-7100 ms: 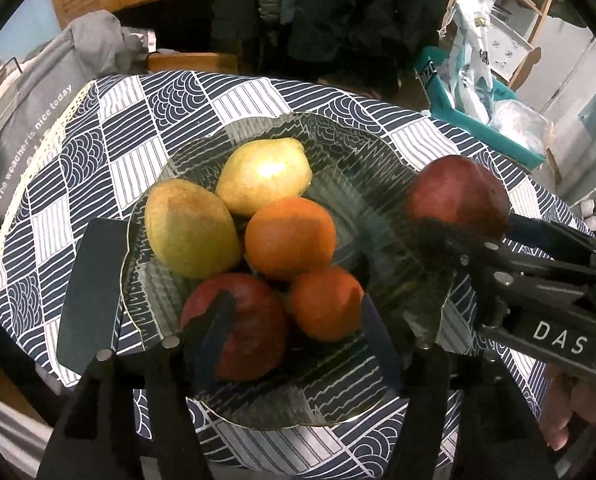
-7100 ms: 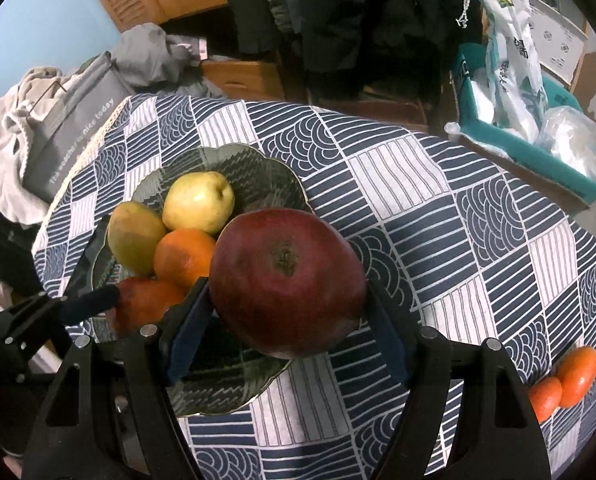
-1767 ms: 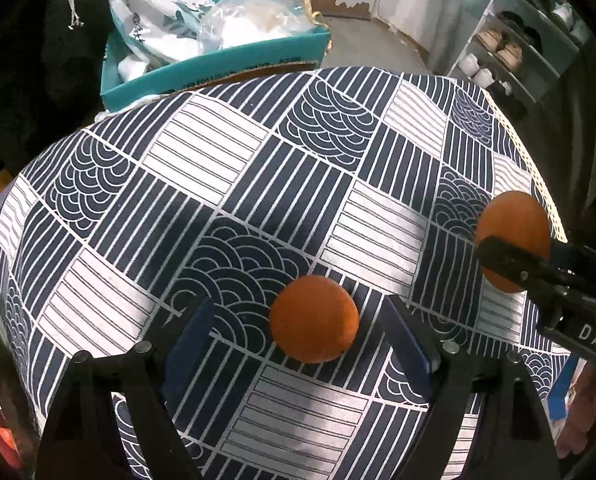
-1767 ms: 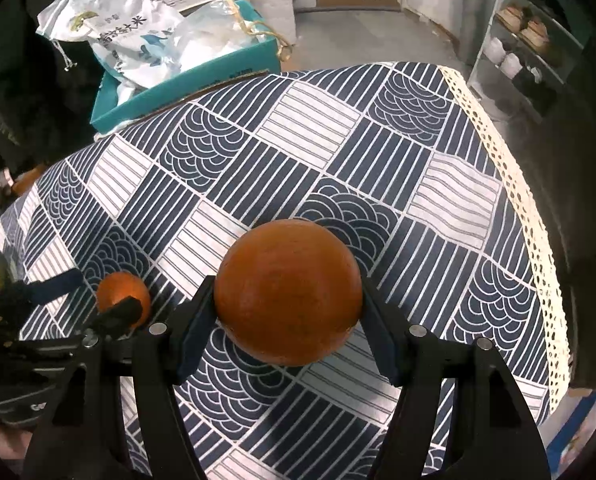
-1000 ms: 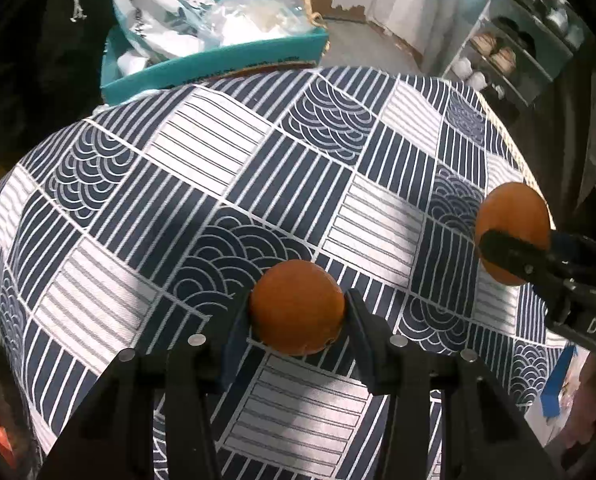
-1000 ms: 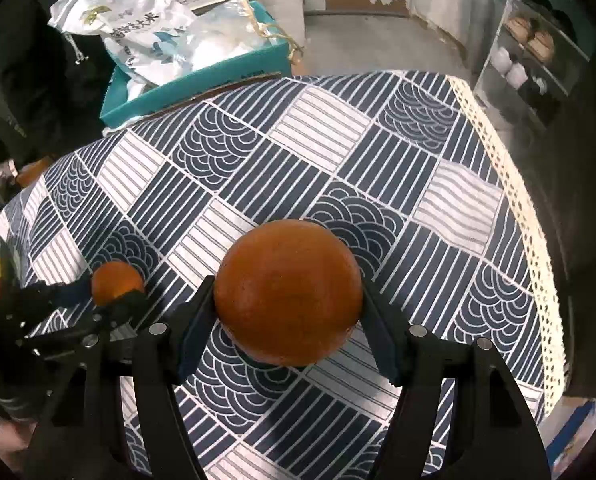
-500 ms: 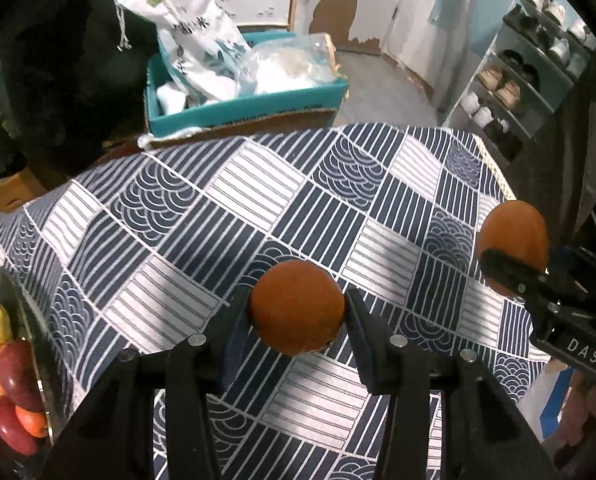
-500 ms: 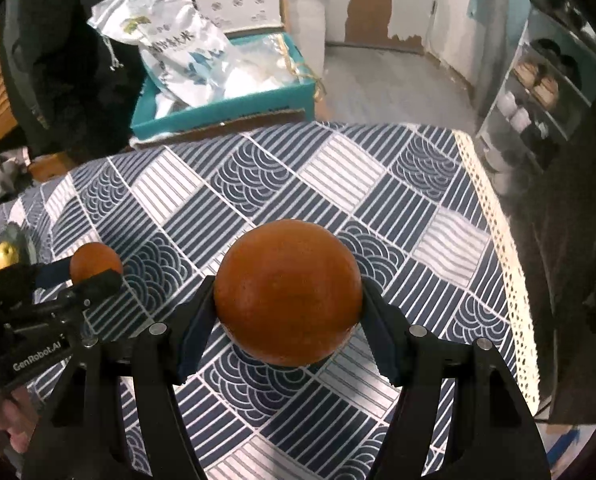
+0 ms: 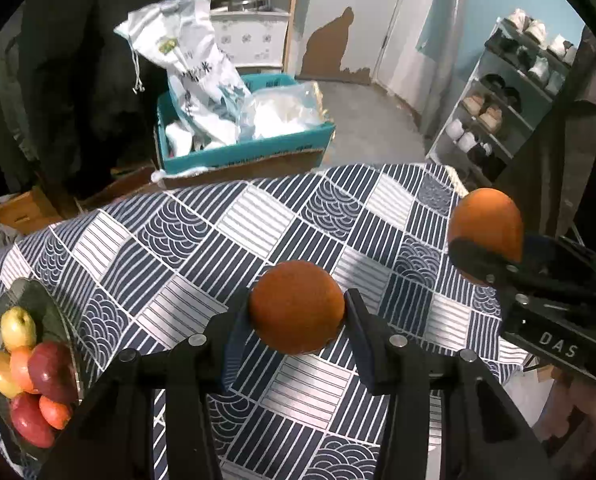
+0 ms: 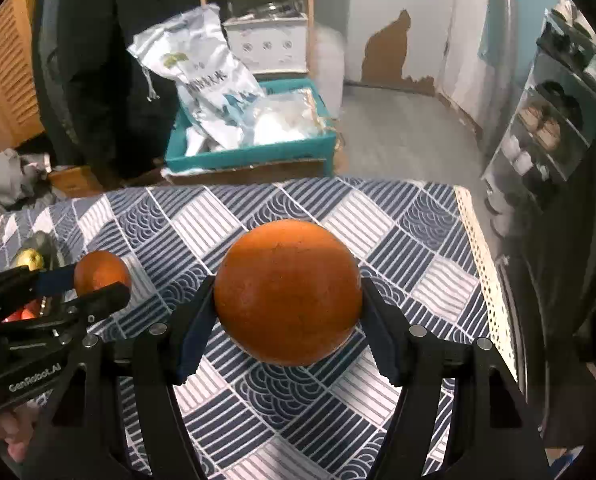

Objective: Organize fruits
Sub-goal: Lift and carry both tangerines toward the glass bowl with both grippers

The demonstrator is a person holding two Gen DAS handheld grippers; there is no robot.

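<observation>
My left gripper (image 9: 296, 316) is shut on a small orange (image 9: 296, 307) and holds it above the patterned tablecloth. My right gripper (image 10: 288, 304) is shut on a larger orange (image 10: 288, 292), also lifted off the table. Each gripper shows in the other's view: the right one with its orange (image 9: 485, 227) at the right, the left one with its orange (image 10: 101, 271) at the left. A dark glass plate (image 9: 56, 312) at the table's far left holds several fruits: a yellow pear (image 9: 18, 328), red apples (image 9: 52, 372) and oranges.
The blue-and-white checked tablecloth (image 9: 226, 248) covers the round table; its lace edge (image 10: 483, 272) runs down the right. Behind the table a teal box (image 9: 242, 152) with white bags sits on the floor. A shoe rack (image 9: 509, 108) stands at the right.
The left gripper closed on the small orange on the cloth and lifted it. Both grippers rose and tilted up with their oranges; the plate has come into view at the left.
</observation>
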